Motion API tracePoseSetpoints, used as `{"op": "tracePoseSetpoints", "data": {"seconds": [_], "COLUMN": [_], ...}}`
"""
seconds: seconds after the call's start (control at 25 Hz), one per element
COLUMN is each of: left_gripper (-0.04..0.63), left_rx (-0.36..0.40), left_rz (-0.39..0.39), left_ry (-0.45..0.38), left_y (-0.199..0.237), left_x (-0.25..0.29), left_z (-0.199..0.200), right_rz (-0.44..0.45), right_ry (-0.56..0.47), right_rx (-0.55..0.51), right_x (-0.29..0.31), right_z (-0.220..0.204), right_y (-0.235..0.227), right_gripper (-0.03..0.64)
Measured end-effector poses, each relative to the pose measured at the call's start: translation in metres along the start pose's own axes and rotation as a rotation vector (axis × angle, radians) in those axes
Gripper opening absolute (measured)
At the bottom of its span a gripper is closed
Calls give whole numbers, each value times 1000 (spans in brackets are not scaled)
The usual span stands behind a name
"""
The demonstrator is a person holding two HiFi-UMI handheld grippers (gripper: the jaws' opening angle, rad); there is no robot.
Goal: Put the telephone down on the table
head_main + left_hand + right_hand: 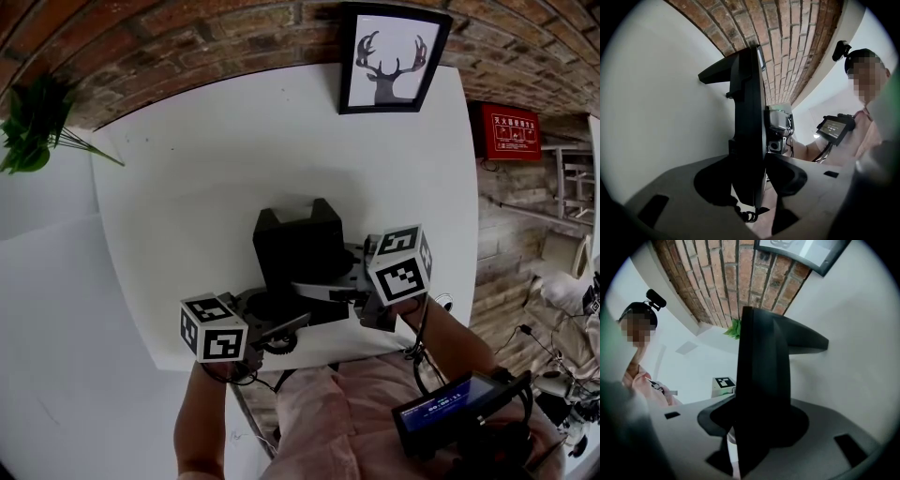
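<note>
Both left gripper and right gripper fingers pinch the telephone.

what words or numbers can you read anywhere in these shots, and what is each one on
No text can be quoted.
red sign on the brick wall at right: pale characters, too small to read.
screen of the device on the person's right arm: a row of light digits, too blurred to read.
framed deer picture: no words.
telephone: no label or number shows in any view.
</note>
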State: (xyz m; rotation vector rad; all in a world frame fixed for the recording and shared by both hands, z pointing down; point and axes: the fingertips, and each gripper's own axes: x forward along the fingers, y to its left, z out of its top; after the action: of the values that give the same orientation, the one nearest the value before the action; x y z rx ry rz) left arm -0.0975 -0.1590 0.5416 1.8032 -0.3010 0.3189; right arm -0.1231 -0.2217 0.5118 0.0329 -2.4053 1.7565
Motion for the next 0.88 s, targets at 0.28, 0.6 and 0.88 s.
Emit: {"op": "tracePoseSetpoints", "data": {"seconds": [0.28, 0.6, 0.88], "left_gripper": [209, 221, 227], "left_rx": [-7, -6, -10], "left_rz": [4, 16, 32], "left_ry": [10, 17, 15], "left_y": [3, 8, 11], "left_x": [6, 9, 9], "left_z": [-4, -7, -7], "right_rz": [-27, -58, -72], "right_ry": [18, 15, 8], "right_rx": [-26, -52, -61], "right_x": [-1, -1, 0], "right_z": [-5, -7, -7], "right_y": [-4, -8, -9], "right_gripper": [207, 216, 216]}}
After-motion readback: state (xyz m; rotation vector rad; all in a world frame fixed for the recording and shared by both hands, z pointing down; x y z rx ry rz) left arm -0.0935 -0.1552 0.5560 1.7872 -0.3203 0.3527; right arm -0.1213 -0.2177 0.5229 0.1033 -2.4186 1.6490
